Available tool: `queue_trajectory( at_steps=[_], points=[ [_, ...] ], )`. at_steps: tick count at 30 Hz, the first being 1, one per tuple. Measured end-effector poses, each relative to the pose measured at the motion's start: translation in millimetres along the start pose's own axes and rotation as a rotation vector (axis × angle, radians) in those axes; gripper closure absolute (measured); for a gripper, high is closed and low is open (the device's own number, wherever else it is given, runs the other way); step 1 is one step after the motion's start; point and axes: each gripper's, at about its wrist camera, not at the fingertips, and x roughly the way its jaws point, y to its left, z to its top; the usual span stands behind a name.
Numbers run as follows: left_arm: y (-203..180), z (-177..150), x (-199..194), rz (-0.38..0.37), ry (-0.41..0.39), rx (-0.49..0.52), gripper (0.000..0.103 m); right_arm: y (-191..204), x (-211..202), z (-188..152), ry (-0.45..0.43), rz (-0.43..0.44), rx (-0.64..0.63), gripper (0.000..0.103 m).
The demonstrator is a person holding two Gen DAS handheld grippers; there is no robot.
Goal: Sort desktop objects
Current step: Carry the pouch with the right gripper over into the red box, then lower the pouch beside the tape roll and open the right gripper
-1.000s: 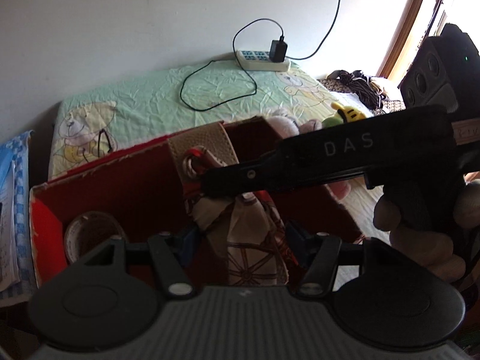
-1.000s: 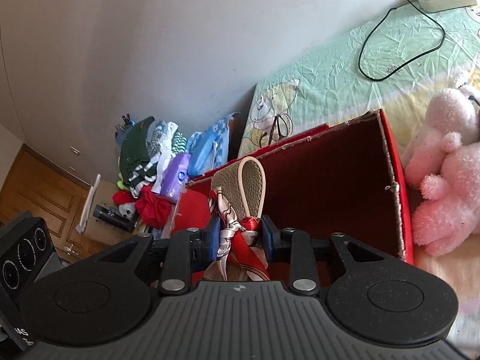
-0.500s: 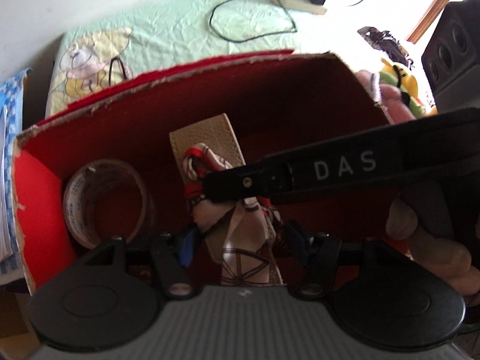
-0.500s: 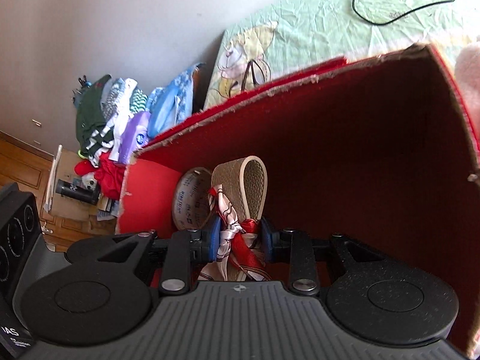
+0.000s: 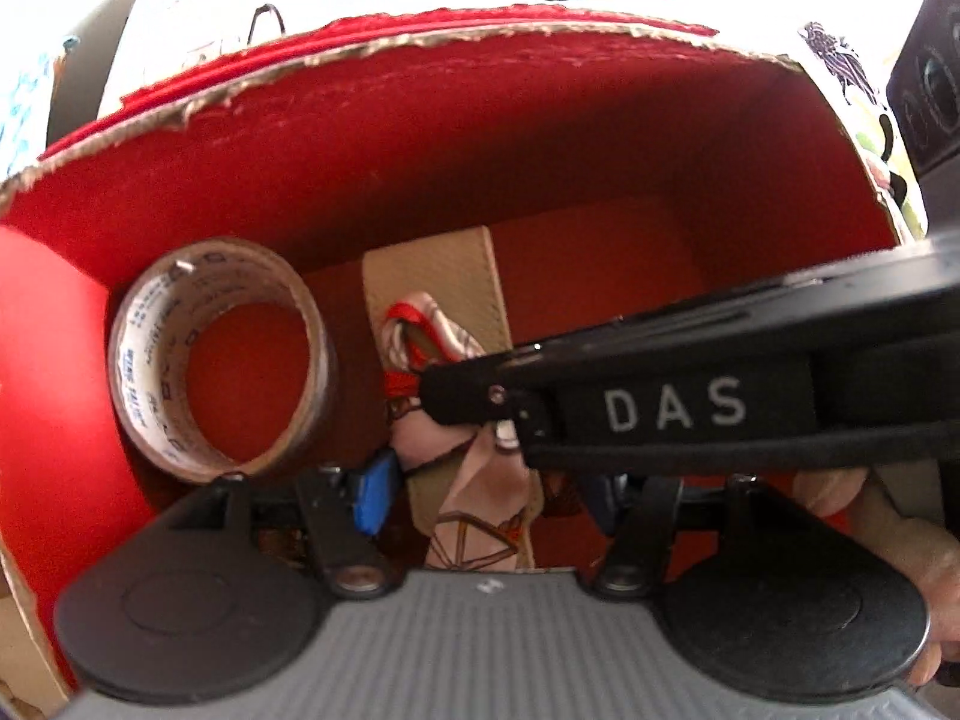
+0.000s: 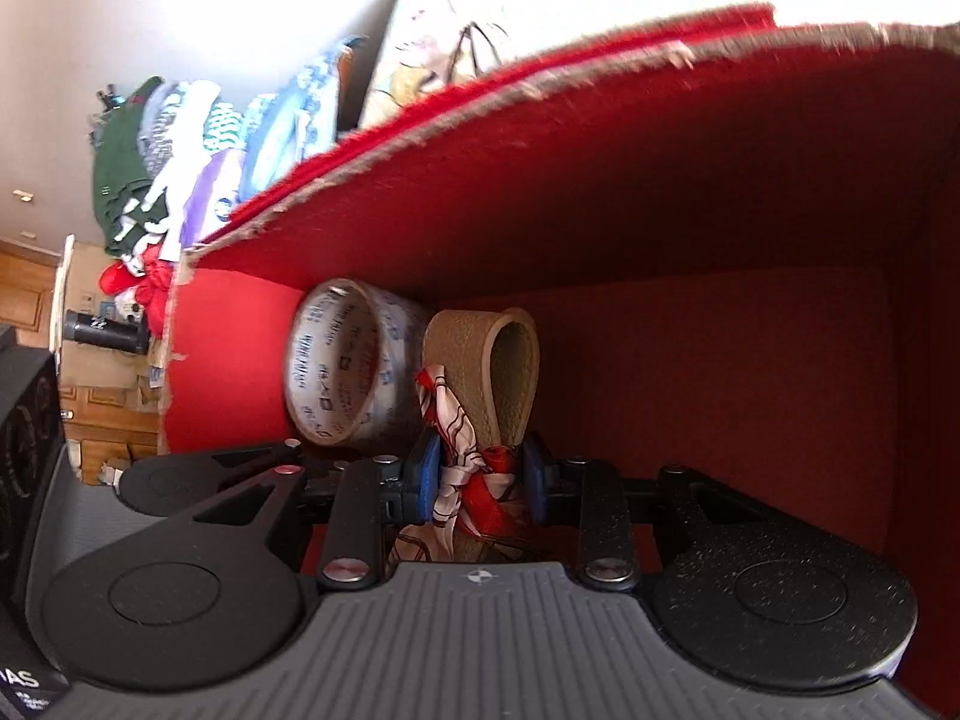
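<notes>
The right gripper (image 6: 477,474) is clenching the red-and-white patterned scarf (image 6: 474,480) knotted around the tan leather strap (image 6: 480,360), its blue pads (image 6: 431,471) pressing on the knot from both sides. Seen from the left wrist, that same right gripper (image 5: 474,402) is reaching across from the right, its black body marked DAS, its tip sitting on the scarf (image 5: 420,330) and strap (image 5: 438,276).

The left gripper (image 5: 486,498) is standing with its fingers spread, one blue pad (image 5: 375,495) just left of the strap's near end and the other finger off to the right, partly hidden under the right gripper; whether the pads are touching the strap I cannot tell. A person's hand (image 5: 888,546) is showing at the right edge, below the DAS body.

Just ahead of both grippers the strap is lying inside the red box (image 5: 420,144) — its loop end pointing away toward the far wall. Left of the strap a roll of clear tape (image 6: 351,366) is standing on edge, close beside it. Past the torn rim of the red box (image 6: 660,192), to the left, a heap of clothes (image 6: 156,180) is lying against the wall.
</notes>
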Motion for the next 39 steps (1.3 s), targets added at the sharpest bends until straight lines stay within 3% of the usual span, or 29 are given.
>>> queue_trajectory(
  at_steps=[8, 12, 21, 27, 31, 34, 36, 39],
  points=[
    [3, 0, -1, -0.015, -0.023, -0.023, 0.037, -10, -4, -4, -0.003, 0.007, 0.056, 0.067],
    [6, -1, -6, -0.016, -0.059, -0.034, 0.032, -21, -14, -8, -0.046, 0.047, 0.111, 0.066],
    [8, -4, -15, -0.055, -0.127, -0.051, 0.029, -40, -33, -13, -0.143, 0.039, 0.217, 0.066],
    [6, -10, -19, -0.066, -0.160, -0.022, 0.029, -44, -33, -13, -0.122, 0.000, 0.247, 0.067],
    [0, 5, -23, -0.057, -0.201, 0.019, 0.029, -49, -31, -10, -0.083, -0.027, 0.281, 0.067],
    [-2, 6, -21, -0.067, -0.202, 0.025, 0.029, -43, -29, -5, -0.049, -0.069, 0.251, 0.067],
    [2, -13, -31, -0.074, -0.205, 0.036, 0.029, -33, -31, 0, -0.068, -0.099, 0.194, 0.067],
    [3, -14, -31, -0.049, -0.209, 0.017, 0.033, -25, -27, 8, -0.081, -0.145, 0.131, 0.067]
  ],
)
